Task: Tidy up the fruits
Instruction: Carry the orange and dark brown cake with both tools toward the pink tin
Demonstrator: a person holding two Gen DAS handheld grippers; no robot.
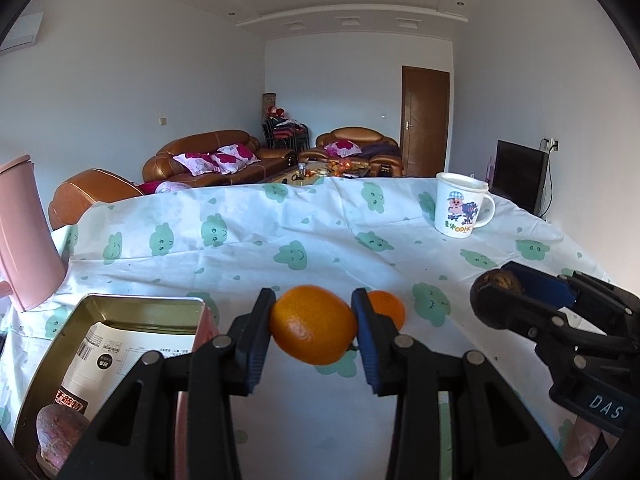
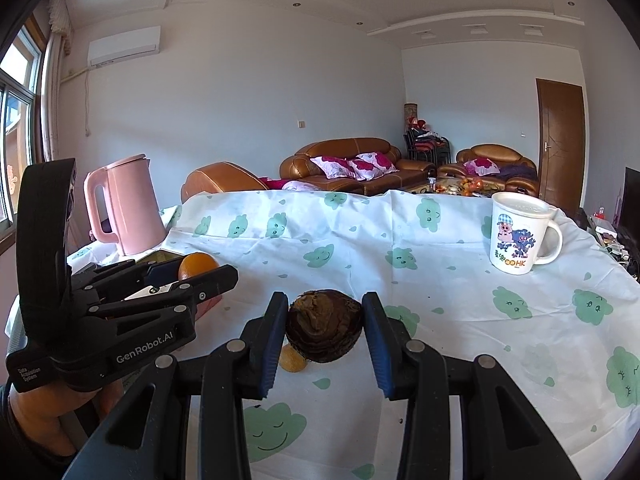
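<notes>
An orange is pinched between the left gripper pads, lifted off the tablecloth just right of the open tin box — a purple sweet potato sits in that box. The right gripper is clamped on a dark brown fruit, with a second orange lying on the cloth between the two. Pink kettle and cartoon mug further back.

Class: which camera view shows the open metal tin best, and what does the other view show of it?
The left wrist view: the metal tin sits at lower left, open side facing the camera, with a label and a purplish item inside. In the right wrist view, the left gripper hides nearly all of it.
</notes>
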